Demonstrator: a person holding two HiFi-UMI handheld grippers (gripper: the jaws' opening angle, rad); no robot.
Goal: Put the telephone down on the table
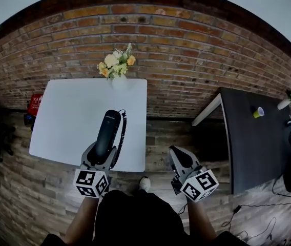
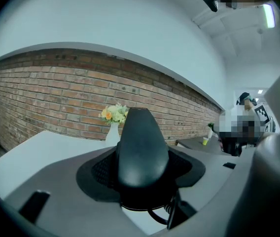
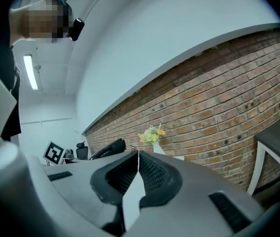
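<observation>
Left gripper (image 1: 101, 157) grips black telephone (image 1: 106, 132) over white table (image 1: 66, 111), 6 o'clock edge; flower vase (image 1: 118, 68) at 12 o'clock; right gripper (image 1: 179, 157) off-table, 4 o'clock.

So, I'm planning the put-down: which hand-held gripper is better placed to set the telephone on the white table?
Left. The left hand-held gripper clamps the telephone handset above the white table; the right hand-held gripper is shut, empty, and beside the table over the floor.
</observation>
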